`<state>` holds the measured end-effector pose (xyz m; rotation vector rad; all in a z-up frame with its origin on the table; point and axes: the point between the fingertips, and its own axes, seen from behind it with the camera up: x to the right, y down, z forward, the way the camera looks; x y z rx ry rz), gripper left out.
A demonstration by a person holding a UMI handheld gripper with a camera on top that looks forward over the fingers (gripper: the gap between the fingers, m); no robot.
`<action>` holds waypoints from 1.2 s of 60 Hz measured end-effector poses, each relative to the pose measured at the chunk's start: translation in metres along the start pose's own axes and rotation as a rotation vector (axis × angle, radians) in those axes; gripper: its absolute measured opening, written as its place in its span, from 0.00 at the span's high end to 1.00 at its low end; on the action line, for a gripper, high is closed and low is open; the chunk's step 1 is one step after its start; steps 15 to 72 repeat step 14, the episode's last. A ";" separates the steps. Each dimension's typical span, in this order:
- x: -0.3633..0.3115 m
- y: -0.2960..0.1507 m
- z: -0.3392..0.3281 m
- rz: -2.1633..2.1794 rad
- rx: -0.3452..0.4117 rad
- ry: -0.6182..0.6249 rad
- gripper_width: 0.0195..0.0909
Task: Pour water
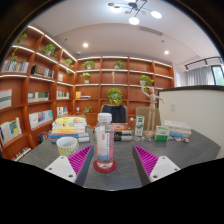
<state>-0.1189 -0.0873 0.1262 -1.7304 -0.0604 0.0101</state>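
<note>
One water bottle (104,141) stands upright on the desk (110,172), just ahead of the hand-held gripper (108,163) and in line with the gap between its fingers. The hand-held gripper is wide open and holds nothing; both pads (147,160) are clear of the bottle.

Step in hand, as judged: approach for the grasp. The next move calls for advancing until the bottle sits between the fingers, then closing on its body.

One pale cup (67,146) stands to the left of the bottle, apart from it, a likely receiver. Other small items beyond it cannot be counted reliably.
</note>
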 end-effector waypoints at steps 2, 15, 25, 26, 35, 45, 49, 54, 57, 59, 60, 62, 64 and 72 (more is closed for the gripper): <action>0.004 -0.002 -0.004 0.001 0.006 0.007 0.12; 0.024 -0.012 -0.011 0.015 0.012 0.048 0.12; 0.024 -0.012 -0.011 0.015 0.012 0.048 0.12; 0.024 -0.012 -0.011 0.015 0.012 0.048 0.12; 0.024 -0.012 -0.011 0.015 0.012 0.048 0.12; 0.024 -0.012 -0.011 0.015 0.012 0.048 0.12; 0.024 -0.012 -0.011 0.015 0.012 0.048 0.12; 0.024 -0.012 -0.011 0.015 0.012 0.048 0.12; 0.024 -0.012 -0.011 0.015 0.012 0.048 0.12; 0.024 -0.012 -0.011 0.015 0.012 0.048 0.12; 0.024 -0.012 -0.011 0.015 0.012 0.048 0.12; 0.024 -0.012 -0.011 0.015 0.012 0.048 0.12; 0.024 -0.012 -0.011 0.015 0.012 0.048 0.12; 0.024 -0.012 -0.011 0.015 0.012 0.048 0.12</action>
